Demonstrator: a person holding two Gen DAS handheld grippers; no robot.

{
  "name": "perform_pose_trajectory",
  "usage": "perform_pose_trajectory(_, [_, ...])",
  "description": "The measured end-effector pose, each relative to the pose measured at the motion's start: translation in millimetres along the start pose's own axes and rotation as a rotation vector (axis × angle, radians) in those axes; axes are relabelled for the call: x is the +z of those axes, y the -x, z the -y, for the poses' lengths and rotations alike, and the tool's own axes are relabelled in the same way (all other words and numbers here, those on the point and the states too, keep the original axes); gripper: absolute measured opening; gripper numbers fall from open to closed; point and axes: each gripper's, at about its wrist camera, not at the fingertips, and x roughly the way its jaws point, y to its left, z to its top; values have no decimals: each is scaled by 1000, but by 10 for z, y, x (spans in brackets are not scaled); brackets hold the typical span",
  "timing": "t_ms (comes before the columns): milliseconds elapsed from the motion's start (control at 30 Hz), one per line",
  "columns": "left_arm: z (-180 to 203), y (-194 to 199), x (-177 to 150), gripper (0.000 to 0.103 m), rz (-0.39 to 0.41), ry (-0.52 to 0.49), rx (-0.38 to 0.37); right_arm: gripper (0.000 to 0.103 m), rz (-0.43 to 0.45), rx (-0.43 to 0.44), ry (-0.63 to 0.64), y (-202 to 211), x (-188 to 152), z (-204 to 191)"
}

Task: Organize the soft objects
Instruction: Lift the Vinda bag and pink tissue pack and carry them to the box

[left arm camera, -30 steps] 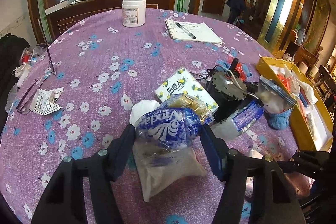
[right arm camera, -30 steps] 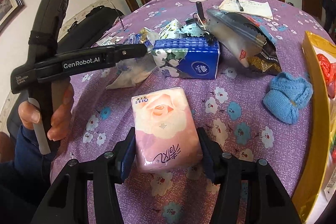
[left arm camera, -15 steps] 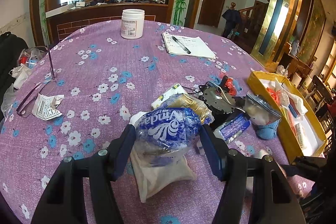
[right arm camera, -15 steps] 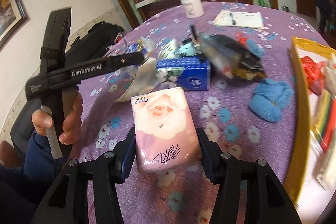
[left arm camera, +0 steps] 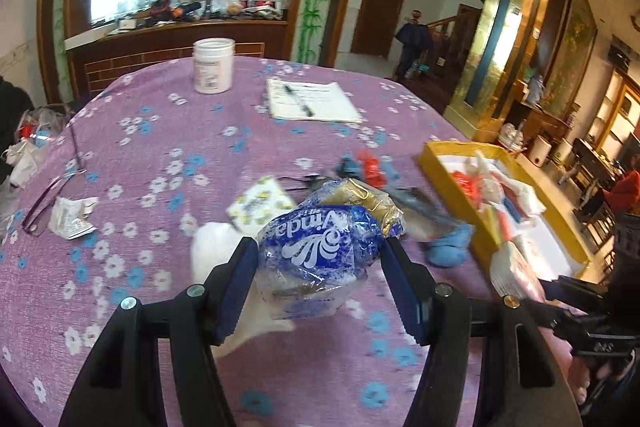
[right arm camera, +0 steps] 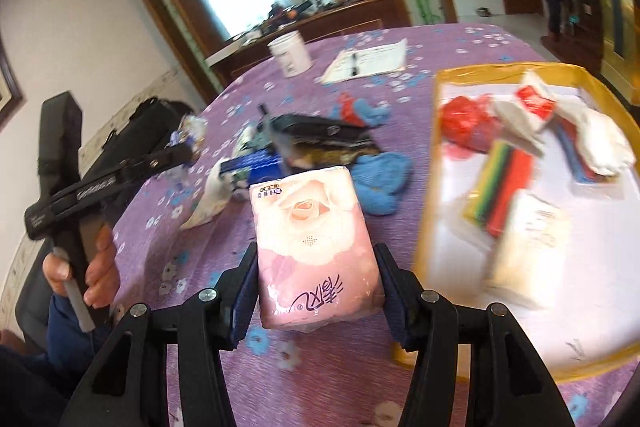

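Right wrist view shows our right claw (right arm camera: pixel 316 287) clamped on the pink rose-printed plastic pack of tissues (right arm camera: pixel 314 247), both pads pressed against its sides, and the pack is carried above the purple flowered cloth of the worktop (right arm camera: pixel 200 239), just beside the near corner of the yellow-rimmed tray (right arm camera: pixel 424 239) where red, white and striped soft things already lie. In the left wrist view our left claw (left arm camera: pixel 318 287) squeezes the blue and white crinkly plastic bag of tissues (left arm camera: pixel 316 251), also held up off the worktop, with the blue knitted cloth (left arm camera: pixel 448 247) and the rest of the loose pile behind it. We judge the step in hand to be carrying both packs to the tray. Several things could go wrong from here. Both packs are slick film over soft filling, so they can give under the pads and slide out, the pink one especially since only its lower half is gripped. The bag in the left claw trails a loose tail that could snag the pile. Coming in low, the pink pack could catch the tray's rim and tip. With both claws bound for one tray, they may crowd each other.
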Motion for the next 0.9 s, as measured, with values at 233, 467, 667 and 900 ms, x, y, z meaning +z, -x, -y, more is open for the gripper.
perform_pose_trajectory(233, [534,-50,36,63,-13,-78,-59,59,64,-24,-62,275,16,309])
perform_pose_trajectory(467, [1212,-213,14,63,-50,-183,-128,59,119,-71,-121,533,-27,620])
perform_pose_trajectory(667, [1808,-423,-60,63,-89,-270,-179,59,169,-138,-195,742,-58,909])
perform_pose_trajectory(900, [2334,-736,-132,63,-128,-299,-210,58,201,-242,-317,874,-68,1315])
